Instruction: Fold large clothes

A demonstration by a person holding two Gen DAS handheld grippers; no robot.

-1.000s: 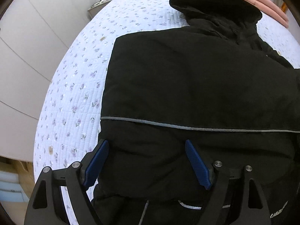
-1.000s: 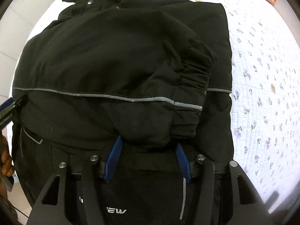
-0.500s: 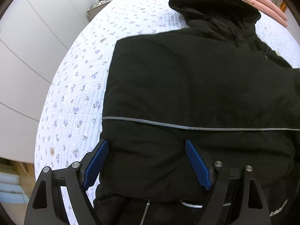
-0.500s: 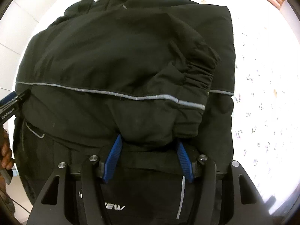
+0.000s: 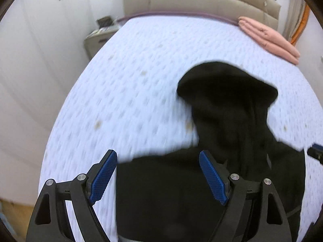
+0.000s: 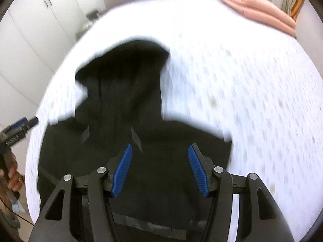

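A black hooded jacket (image 5: pixel 212 191) lies on the white flowered bedspread (image 5: pixel 131 92), its hood (image 5: pixel 226 84) pointing to the headboard. It also shows in the right wrist view (image 6: pixel 161 147), hood (image 6: pixel 123 64) at upper left. My left gripper (image 5: pixel 157 169) is open and empty above the jacket's left shoulder edge. My right gripper (image 6: pixel 159 163) is open and empty above the jacket's upper body. The other gripper shows at the left edge of the right wrist view (image 6: pixel 18 129). Both views are motion-blurred.
A folded pink blanket (image 5: pixel 268 38) lies at the bed's far right by the padded headboard (image 5: pixel 201 0). A nightstand (image 5: pixel 101 38) and white wardrobe doors (image 5: pixel 30 70) stand to the left of the bed.
Both grippers have lifted and tilted up fast; the view swung from the jacket's lower body to its shoulders, hood and the headboard. Both jaws stay open.
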